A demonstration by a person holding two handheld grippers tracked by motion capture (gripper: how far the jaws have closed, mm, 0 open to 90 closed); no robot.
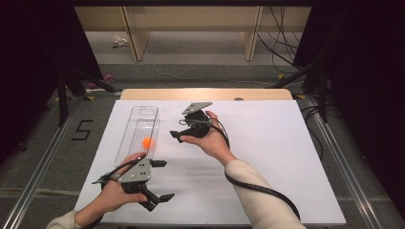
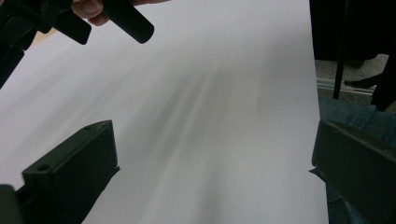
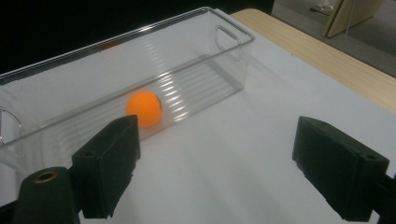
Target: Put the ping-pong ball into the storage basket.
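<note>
Right gripper: held in the person's right hand above the middle of the white table sheet, jaws spread wide with nothing between them, pointing toward the clear bin. In the right gripper view its two black jaws stand well apart over bare white sheet, just short of the bin's long side wall.

Left gripper: held in the person's left hand near the front left of the sheet, jaws likewise released and empty, aimed to the right across the table. Left gripper view: both jaws far apart over the blurred white surface, with the other gripper's jaw tips and a fingertip at the upper left corner.

Orange ball: one, small and round, resting on the ribbed floor inside the clear plastic bin, near the long wall that faces the right gripper. In the high view the ball sits toward the bin's near end, between the two grippers and touched by neither.

Clear plastic bin: long, narrow, open-topped, cut-out handle at each end, lying lengthwise on the left part of the sheet.

Wooden table edge: visible beyond the sheet's far side.
</note>
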